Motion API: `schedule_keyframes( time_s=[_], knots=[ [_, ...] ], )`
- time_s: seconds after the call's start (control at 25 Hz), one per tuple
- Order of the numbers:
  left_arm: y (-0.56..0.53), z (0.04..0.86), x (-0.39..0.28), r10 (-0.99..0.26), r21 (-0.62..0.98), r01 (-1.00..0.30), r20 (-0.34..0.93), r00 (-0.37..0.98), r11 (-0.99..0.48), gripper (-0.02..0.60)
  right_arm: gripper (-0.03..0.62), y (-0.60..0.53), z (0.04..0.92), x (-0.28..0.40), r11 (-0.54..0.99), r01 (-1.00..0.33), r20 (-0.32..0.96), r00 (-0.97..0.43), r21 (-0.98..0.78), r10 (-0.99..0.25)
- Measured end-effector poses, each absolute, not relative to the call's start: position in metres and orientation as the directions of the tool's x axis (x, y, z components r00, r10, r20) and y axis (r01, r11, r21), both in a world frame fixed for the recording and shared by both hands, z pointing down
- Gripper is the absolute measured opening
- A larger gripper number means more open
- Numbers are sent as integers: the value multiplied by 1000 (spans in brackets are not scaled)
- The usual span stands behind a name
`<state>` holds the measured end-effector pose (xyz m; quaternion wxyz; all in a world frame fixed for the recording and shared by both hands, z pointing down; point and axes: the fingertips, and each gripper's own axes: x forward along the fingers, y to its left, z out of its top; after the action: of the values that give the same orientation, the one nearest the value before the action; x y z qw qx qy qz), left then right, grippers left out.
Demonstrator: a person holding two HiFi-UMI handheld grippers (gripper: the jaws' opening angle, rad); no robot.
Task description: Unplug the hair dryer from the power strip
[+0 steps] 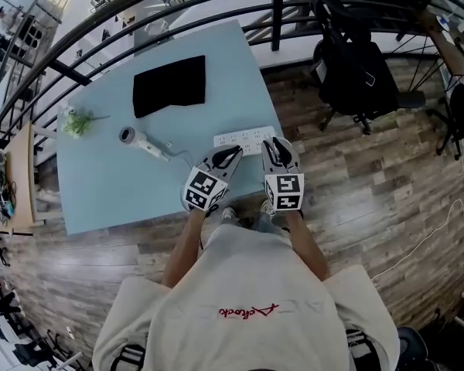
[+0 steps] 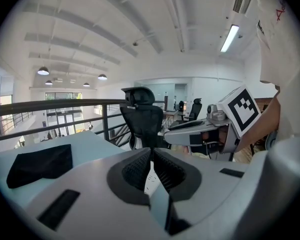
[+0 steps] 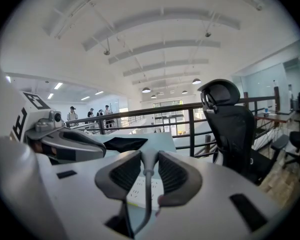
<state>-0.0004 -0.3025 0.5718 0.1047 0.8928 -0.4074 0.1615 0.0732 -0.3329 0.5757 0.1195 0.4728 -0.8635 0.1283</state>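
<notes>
While the hair dryer [image 1: 136, 139] lies on its side on the light blue table [image 1: 100, 192], left of the white power strip [image 1: 243, 139], its grey plug [image 3: 149, 166] sits pinched between the ribbed pads of my right gripper [image 3: 149, 156]. The cord [image 3: 145, 204] hangs below the jaws. In the right gripper view the plug looks clear of the strip, which shows underneath, though I cannot see the prongs. My left gripper [image 2: 152, 156] is closed tight on nothing and hovers just beside the right one, above the strip's near edge. A black cloth [image 1: 170, 85] lies well apart at the table's far side.

Three risks, as I judge them:
- The plug seems gripped only at its narrow neck, so it could slip and drop.
- Drawing the cord taut could drag the dryer across the table.
- With nothing pinning the strip, any prong not fully out would haul it along.
</notes>
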Motion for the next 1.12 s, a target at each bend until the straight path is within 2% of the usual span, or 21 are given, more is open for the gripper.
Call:
schedule_keyframes(
  time_s=[0.48,1.12],
  knots=[
    [-268,564,-36,-685,55,-744,351,639,-666,25,123,-299,556,51,480,-874,309,-478,-73,-822],
    [-189,532,-42,-686,46,-718,258,680,-694,25,121,-202,518,45,435,-900,247,-424,-9,-871]
  ],
)
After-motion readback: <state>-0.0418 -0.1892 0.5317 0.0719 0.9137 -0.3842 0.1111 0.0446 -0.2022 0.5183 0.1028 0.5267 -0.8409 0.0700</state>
